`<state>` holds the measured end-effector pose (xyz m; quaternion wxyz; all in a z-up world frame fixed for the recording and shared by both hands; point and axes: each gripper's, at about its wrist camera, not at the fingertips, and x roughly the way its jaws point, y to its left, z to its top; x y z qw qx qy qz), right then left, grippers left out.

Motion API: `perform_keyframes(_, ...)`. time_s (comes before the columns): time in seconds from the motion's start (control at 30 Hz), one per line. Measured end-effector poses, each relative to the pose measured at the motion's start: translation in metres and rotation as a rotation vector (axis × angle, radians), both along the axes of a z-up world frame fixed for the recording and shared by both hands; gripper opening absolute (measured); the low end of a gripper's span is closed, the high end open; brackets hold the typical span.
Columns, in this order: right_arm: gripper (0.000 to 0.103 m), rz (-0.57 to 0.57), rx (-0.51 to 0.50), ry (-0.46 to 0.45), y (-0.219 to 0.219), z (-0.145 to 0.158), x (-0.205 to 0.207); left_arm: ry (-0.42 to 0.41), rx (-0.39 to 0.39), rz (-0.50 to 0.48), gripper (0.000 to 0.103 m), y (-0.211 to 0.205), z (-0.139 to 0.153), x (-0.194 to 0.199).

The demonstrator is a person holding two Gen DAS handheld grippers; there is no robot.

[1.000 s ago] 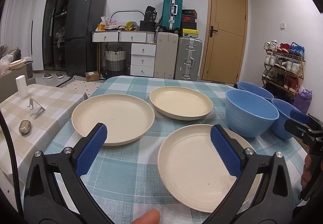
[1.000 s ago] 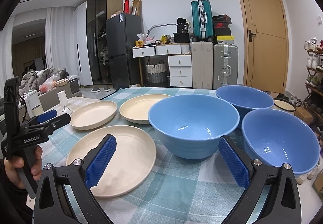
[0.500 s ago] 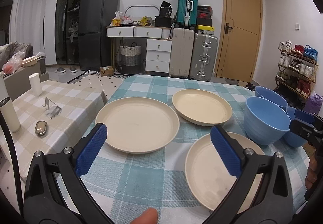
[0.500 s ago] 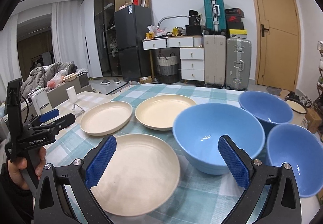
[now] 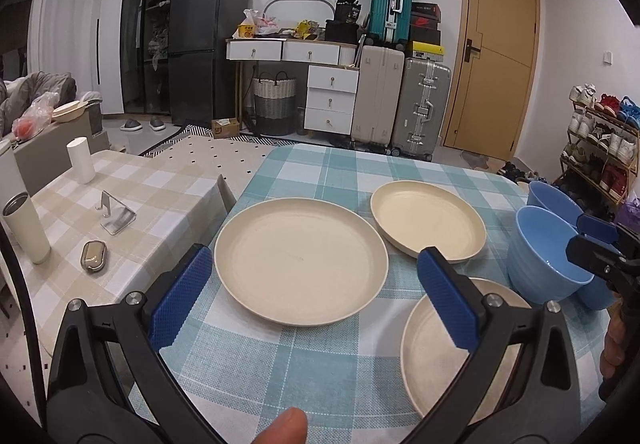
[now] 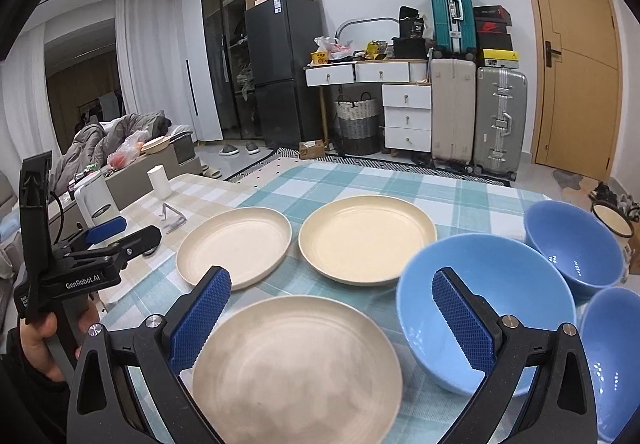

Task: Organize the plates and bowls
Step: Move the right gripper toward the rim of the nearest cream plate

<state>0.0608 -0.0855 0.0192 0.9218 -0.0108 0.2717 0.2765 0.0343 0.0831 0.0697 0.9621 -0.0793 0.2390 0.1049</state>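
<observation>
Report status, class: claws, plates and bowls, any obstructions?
Left claw open, empty; right claw open, empty. Three cream plates unstacked; three blue bowls separate. Nothing blocking either claw.

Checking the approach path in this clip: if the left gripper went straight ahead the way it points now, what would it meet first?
Most likely the big cream plate, which lies right between the open left gripper fingers on the checked tablecloth. Depth is hard to judge, so it might pass just over the near rim.

The table (image 5: 320, 360) wears a teal checked cloth. On it lie three cream plates (image 5: 301, 259) (image 5: 428, 218) (image 6: 296, 368), apart from one another, and three blue bowls (image 6: 484, 304) (image 6: 574, 244) (image 6: 612, 356) clustered at the right.
</observation>
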Motion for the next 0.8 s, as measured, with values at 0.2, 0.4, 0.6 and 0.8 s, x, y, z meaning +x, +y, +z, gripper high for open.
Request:
perform_keyframes(0.2, 0.103, 0.035, -0.014, 0.024, 0.025, 0.000, 0.019, 0.022, -0.015, 0.005, 0.102, 0.015, -0.007, 0.017)
perform_keyframes(0.4, 0.103, 0.058, -0.025, 0.042, 0.050, 0.001, 0.037, 0.038, -0.022, 0.027, 0.102, 0.033, -0.010, 0.030)
perform_keyframes(0.6, 0.103, 0.077, -0.046, 0.078, 0.076, -0.003, 0.057, 0.070, -0.034, 0.042, 0.102, 0.052, -0.016, 0.047)
perform_keyframes(0.8, 0.103, 0.092, -0.058, 0.134, 0.099, -0.016, 0.077, 0.112, -0.041, 0.066, 0.102, 0.069, -0.029, 0.063)
